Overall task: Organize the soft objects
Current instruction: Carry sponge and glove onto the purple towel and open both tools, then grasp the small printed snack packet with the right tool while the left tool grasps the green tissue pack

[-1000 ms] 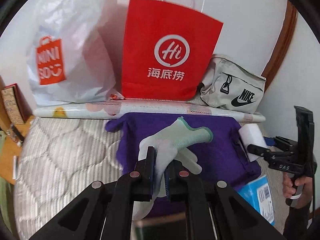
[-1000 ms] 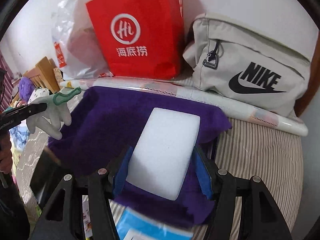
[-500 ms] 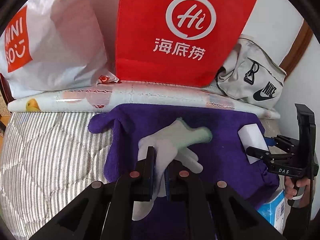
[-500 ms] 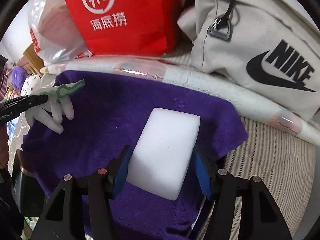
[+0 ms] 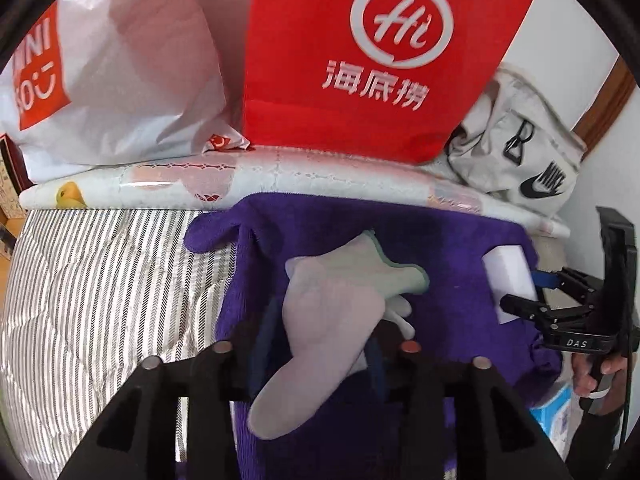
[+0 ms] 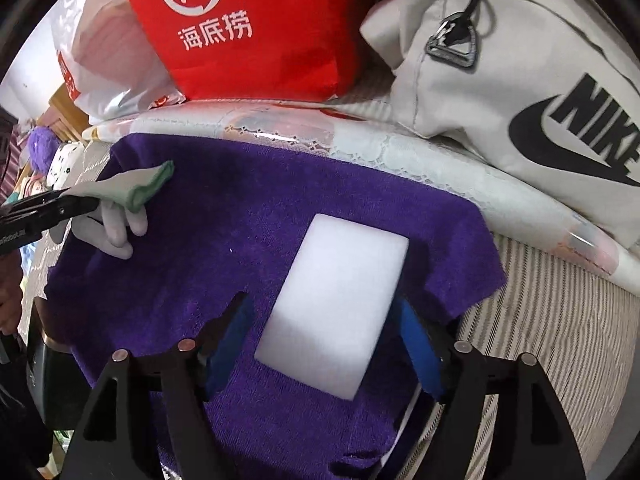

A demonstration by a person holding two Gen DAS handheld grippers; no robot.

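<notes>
A purple towel (image 5: 452,312) (image 6: 248,240) is spread on the striped mattress. A white glove (image 5: 332,320) with a green cuff lies on it between the open jaws of my left gripper (image 5: 316,344); in the right wrist view the glove (image 6: 120,200) rests at the towel's left edge. A white sponge block (image 6: 336,304) lies flat on the towel between the open jaws of my right gripper (image 6: 324,348), with a gap on each side. The sponge (image 5: 510,280) and right gripper (image 5: 536,296) also show at the right of the left wrist view.
A red paper bag (image 5: 372,56), a white Miniso plastic bag (image 5: 112,80) and a grey Nike pouch (image 6: 520,80) stand behind a rolled patterned sheet (image 5: 256,180) along the wall. A light blue packet (image 5: 556,420) lies at the towel's right. Striped mattress (image 5: 100,288) extends left.
Both grippers moved forward and down over the towel and opened. The glove has dropped from the left jaws onto the towel; the sponge sits released from the right jaws.
</notes>
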